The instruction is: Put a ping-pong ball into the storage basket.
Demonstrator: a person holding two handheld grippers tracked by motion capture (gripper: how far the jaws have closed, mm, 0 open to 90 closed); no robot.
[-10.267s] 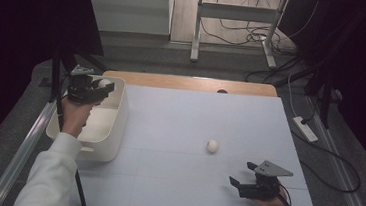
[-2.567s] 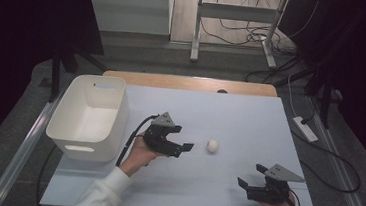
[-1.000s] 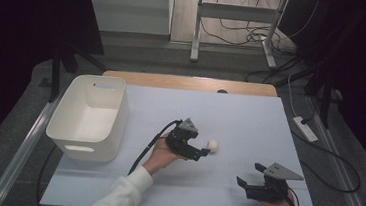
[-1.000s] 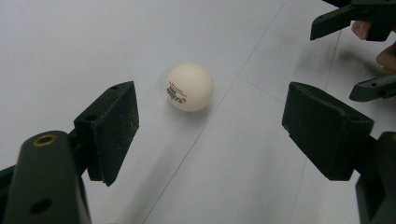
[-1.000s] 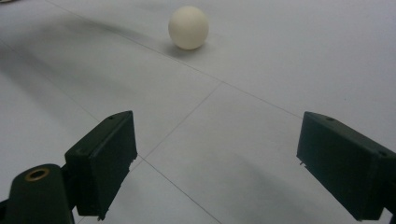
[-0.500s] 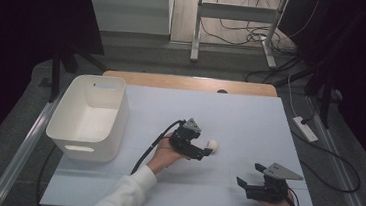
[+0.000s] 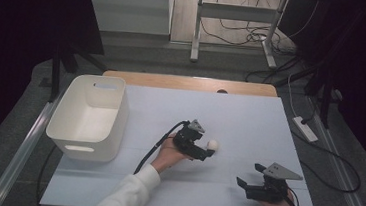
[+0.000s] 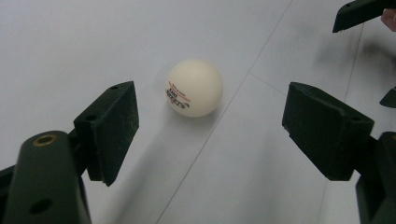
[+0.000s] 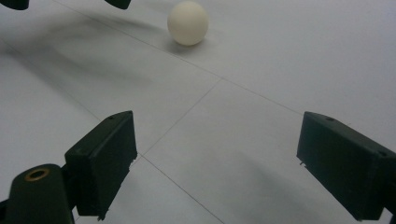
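Looks like the approach step: left gripper (image 7: 210,154) sits mid-table, its 2 jaws spread wide, with the ping-pong ball (image 8: 194,87) just ahead between them. Next it needs to ease forward and pinch gently. Right gripper (image 7: 241,181) idles near the front edge, jaws spread too.

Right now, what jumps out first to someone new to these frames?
The small white ball near the middle of the pale table, sitting just ahead of the open left gripper, untouched. Next, the white bin at the table's left side. The right gripper, also open, rests near the front right corner.
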